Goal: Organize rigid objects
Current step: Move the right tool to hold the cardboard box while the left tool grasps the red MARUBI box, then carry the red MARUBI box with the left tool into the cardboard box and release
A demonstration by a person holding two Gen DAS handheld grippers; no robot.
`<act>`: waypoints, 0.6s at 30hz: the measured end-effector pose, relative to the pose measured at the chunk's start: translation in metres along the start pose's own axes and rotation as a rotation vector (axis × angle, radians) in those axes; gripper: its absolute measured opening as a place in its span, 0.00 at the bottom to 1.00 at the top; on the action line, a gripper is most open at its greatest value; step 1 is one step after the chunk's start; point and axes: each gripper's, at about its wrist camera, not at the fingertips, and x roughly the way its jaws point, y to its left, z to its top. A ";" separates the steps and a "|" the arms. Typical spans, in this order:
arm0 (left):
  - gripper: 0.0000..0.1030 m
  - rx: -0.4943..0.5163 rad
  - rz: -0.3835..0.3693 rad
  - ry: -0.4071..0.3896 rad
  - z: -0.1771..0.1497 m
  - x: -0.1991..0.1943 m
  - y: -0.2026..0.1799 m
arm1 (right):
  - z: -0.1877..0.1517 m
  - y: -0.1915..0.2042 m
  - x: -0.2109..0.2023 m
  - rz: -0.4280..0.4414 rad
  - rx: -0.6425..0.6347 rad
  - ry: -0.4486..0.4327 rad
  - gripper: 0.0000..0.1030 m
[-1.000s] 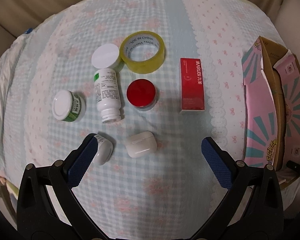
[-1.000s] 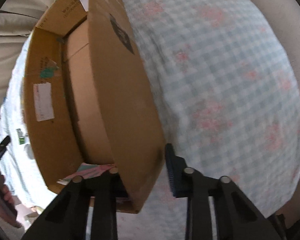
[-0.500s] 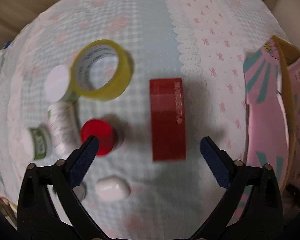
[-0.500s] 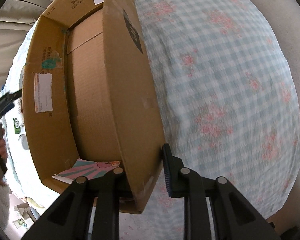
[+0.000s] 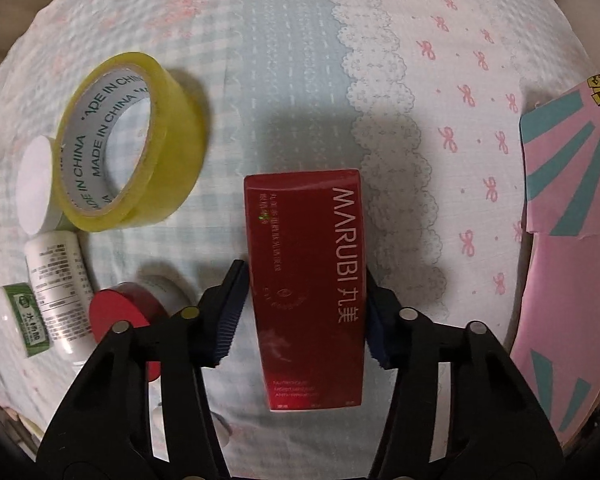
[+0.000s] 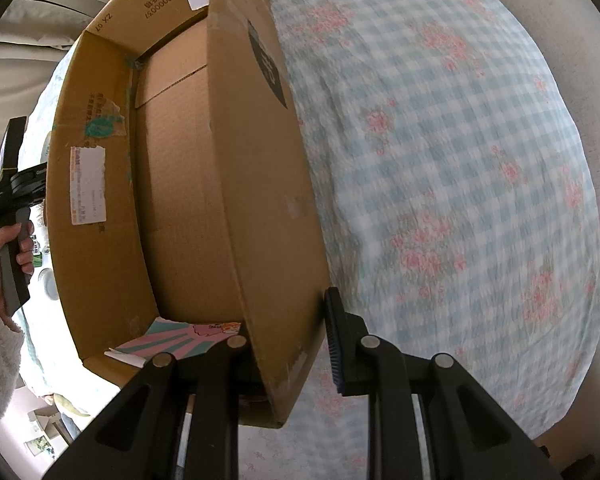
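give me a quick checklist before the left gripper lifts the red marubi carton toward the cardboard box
1. Long red rectangular carton sits between the left gripper pads: ok; jaws closing.
2. Both pads firmly pressing the carton: cannot tell.
3. Grip along the carton's length: off-centre, toward its near end; it may tip: not ok.
4. Yellow tape roll and red-lidded jar apart from the carton: ok.
5. Right gripper clamped on the brown cardboard box wall: ok.
6. Box floor free for the carton: ok, only a pink paper piece near one corner.

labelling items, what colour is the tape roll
Translucent yellow, white printed core; the tape roll shows best in the left wrist view.
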 end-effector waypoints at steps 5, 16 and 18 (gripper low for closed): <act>0.38 0.016 -0.009 -0.016 0.002 0.001 -0.004 | 0.001 0.003 0.000 -0.002 -0.012 -0.001 0.19; 0.37 0.000 -0.035 -0.058 -0.015 -0.005 -0.007 | 0.000 0.004 -0.001 0.000 -0.016 -0.003 0.19; 0.36 -0.005 -0.044 -0.076 -0.014 -0.011 -0.007 | 0.000 0.009 -0.004 0.003 -0.018 -0.006 0.19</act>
